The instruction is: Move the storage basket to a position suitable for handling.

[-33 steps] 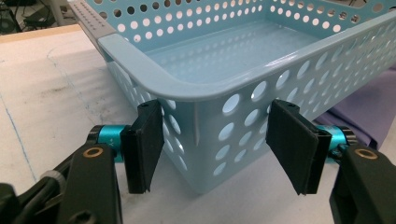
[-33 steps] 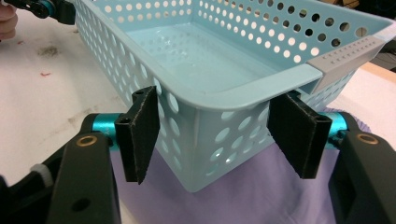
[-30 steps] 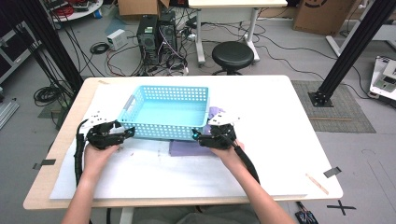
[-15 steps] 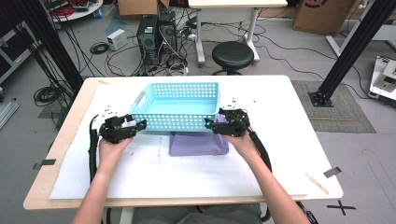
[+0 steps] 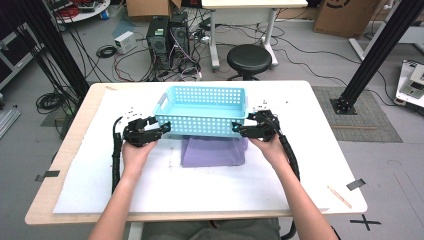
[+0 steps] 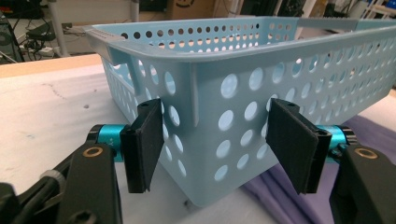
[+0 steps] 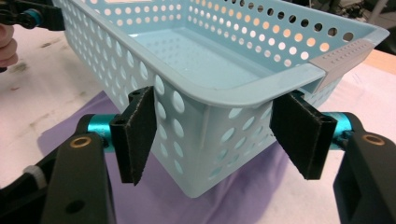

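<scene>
High view: a light-blue perforated basket [image 5: 202,111] sits at the middle of the bench [image 5: 310,165], toward its far half, on a white sheet [image 5: 200,185] that covers most of the top. The basket's near edge overlaps the far part of a purple cloth [image 5: 214,151] spread flat on the sheet. The left claw [image 5: 161,127] is at the basket's near-left corner and the right claw [image 5: 239,131] at its near-right corner; each is held by a hand, with bare forearms entering from the near edge. A black cable [image 5: 116,155] trails from the left claw along the forearm.

Left gripper view: the left claw [image 6: 215,140] stands open, its two black pads [image 6: 144,142] set wide on either side of the basket's corner [image 6: 205,116]. The corner lies between the pads; whether either pad touches the wall cannot be told. The purple cloth [image 6: 275,196] shows under the basket at lower right.

Right gripper view: the right claw [image 7: 215,137] is likewise open, pads [image 7: 301,137] straddling the other near corner of the basket [image 7: 210,79], whose interior is empty. The cloth [image 7: 159,196] lies beneath. The left claw [image 7: 28,18] appears far off at upper left.

On the floor beyond the bench stand a black stool [image 5: 249,57] and computer towers [image 5: 167,37] amid cables.
</scene>
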